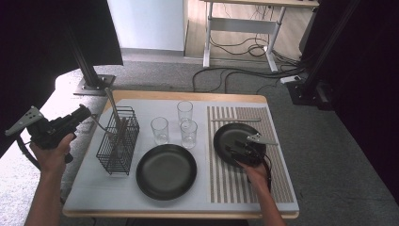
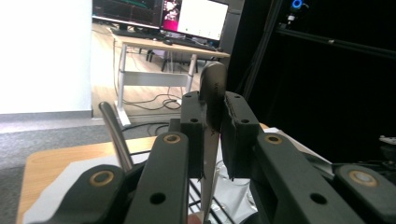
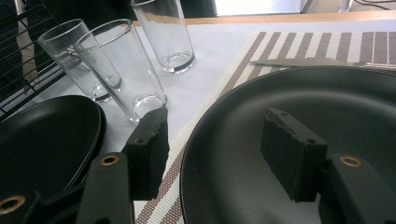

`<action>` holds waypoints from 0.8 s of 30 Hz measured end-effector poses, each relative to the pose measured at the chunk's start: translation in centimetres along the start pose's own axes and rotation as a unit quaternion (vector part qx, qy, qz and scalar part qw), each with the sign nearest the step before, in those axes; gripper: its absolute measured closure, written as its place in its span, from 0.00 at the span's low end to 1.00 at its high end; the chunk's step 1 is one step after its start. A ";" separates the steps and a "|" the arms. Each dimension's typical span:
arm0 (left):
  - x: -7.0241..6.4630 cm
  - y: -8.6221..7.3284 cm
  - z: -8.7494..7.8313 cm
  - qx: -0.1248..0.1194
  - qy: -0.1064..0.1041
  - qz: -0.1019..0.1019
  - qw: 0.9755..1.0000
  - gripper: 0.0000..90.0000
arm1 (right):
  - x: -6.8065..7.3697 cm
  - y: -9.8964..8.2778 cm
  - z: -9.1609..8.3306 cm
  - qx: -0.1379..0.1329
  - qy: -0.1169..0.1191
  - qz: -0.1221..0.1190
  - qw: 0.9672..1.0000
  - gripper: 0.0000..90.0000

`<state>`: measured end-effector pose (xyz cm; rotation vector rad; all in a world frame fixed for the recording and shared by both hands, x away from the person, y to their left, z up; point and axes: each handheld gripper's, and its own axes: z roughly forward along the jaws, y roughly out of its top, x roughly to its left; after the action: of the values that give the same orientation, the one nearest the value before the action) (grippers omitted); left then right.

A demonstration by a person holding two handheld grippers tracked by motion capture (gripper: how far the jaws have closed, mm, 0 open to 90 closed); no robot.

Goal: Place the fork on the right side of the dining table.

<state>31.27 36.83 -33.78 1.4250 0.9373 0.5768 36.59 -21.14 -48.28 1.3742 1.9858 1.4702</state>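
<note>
High view: my left jaws (image 1: 84, 113) clenched on a table knife (image 2: 212, 116), 9 o'clock of the wire rack (image 1: 118, 141) | my right jaws (image 1: 234, 148) released astride the black plate's (image 1: 226, 134) rim.

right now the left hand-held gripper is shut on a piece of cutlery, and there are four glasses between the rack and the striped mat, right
Not quite: there are three glasses, not four, as the high view shows. The rest holds: the left hand-held gripper is shut on a piece of cutlery, and the glasses stand between the rack and the striped mat.
</note>
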 end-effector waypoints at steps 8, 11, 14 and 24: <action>-0.6 0.1 0.3 0.005 -0.008 0.004 1.000 0.89 | 0.0 0.0 0.1 0.002 0.000 0.000 1.000 0.46; -0.7 0.2 0.3 0.004 -0.012 0.004 1.000 0.89 | -0.1 0.0 0.1 0.002 0.000 0.000 1.000 0.46; -0.9 0.5 0.1 0.001 -0.021 0.000 1.000 0.89 | -0.1 -0.1 0.1 0.002 -0.001 0.001 1.000 0.46; -2.4 1.2 0.1 0.001 -0.046 0.005 0.999 0.89 | -0.2 -0.1 0.3 0.004 -0.001 0.002 1.000 0.46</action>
<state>30.27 34.96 -32.10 1.4459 0.8582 0.5138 36.81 -21.12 -48.55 1.3836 1.9916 1.4630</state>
